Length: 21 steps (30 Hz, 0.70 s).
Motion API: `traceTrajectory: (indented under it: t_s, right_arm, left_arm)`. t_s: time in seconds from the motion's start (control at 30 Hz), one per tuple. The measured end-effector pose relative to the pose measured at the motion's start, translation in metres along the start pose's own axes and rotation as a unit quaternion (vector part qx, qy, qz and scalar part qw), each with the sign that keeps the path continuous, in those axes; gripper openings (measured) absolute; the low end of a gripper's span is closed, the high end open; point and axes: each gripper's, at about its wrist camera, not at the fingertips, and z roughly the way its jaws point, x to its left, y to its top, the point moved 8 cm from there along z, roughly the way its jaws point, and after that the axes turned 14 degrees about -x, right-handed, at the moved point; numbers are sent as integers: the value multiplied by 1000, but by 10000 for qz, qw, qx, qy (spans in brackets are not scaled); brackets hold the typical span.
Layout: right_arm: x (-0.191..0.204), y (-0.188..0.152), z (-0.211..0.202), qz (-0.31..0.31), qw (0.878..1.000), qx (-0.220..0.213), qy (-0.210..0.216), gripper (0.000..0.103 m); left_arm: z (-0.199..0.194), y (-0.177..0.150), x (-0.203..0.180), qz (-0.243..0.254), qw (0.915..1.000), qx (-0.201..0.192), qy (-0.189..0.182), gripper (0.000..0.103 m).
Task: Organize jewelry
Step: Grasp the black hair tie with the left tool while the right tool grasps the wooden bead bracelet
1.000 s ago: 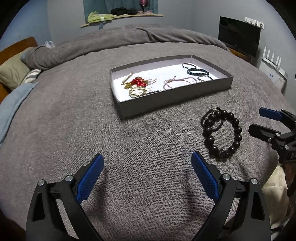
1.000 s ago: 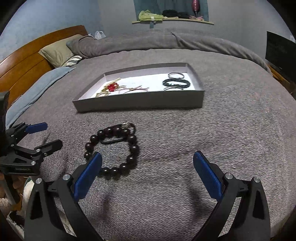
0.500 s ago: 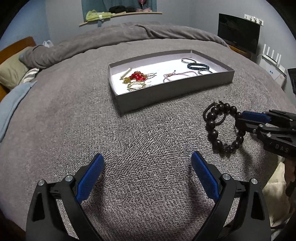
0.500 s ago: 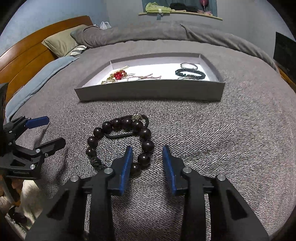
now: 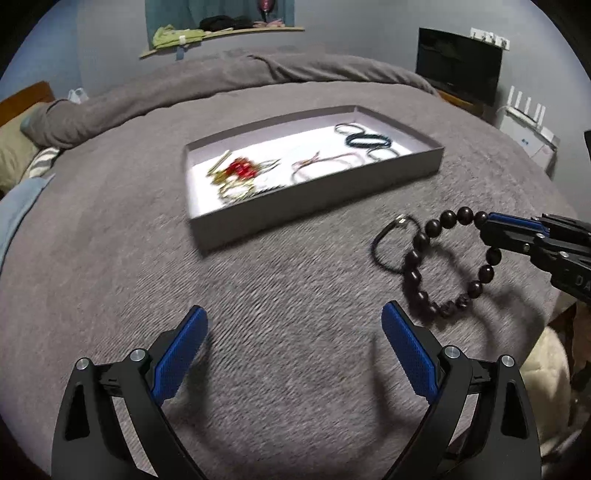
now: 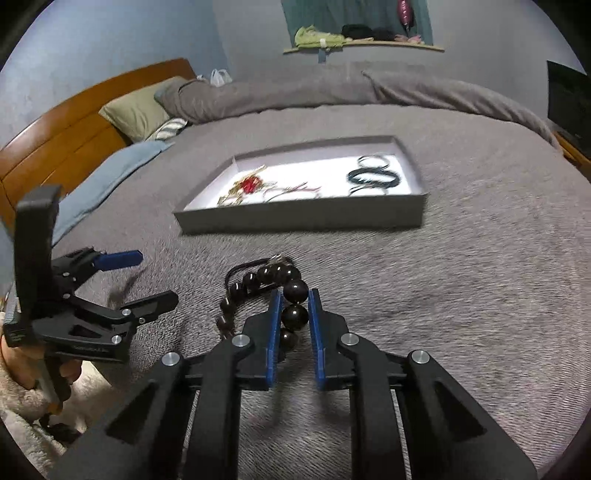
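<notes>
A dark beaded bracelet (image 5: pixel 432 266) hangs lifted above the grey bedspread, held by my right gripper (image 5: pixel 487 225), which is shut on its beads (image 6: pixel 295 291). A thin black loop (image 5: pixel 388 243) dangles from the bracelet. A grey tray (image 5: pixel 317 199) lies further back with a red and gold piece (image 5: pixel 238 171), a pink cord bracelet (image 5: pixel 325 162) and dark bangles (image 5: pixel 367 140) inside; it also shows in the right wrist view (image 6: pixel 303 218). My left gripper (image 5: pixel 293 350) is open and empty, low over the bedspread, left of the bracelet.
Pillows and a wooden headboard (image 6: pixel 74 136) are at the left. A dark screen (image 5: pixel 458 74) and a white router (image 5: pixel 524 118) stand at the right. A shelf (image 5: pixel 221 33) with clothes hangs on the far wall. Something white and fluffy (image 5: pixel 546 369) lies off the bed's near right edge.
My right gripper has closed on the beaded bracelet and lifted it off the bedspread. The left gripper has stayed open and shifted slightly.
</notes>
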Motion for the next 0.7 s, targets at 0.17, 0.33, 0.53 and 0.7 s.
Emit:
traceTrajectory:
  t_s: [0.17, 0.33, 0.53, 0.7]
  right_arm:
    - [-28, -7, -7, 77, 9993, 129, -352, 15]
    - [-43, -21, -2, 200, 9980, 322, -497, 15]
    - [-48, -29, 7, 207, 9972, 519, -503, 15]
    - [-48, -38, 16, 190, 9960, 743, -465, 18]
  left_arm:
    - [14, 12, -21, 0, 9994, 2, -359, 88]
    - [35, 18, -42, 111, 9978, 145, -641, 57]
    - [51, 16, -50, 172, 9963, 306, -786, 34]
    - [54, 12, -55, 296, 9946, 354, -931, 20]
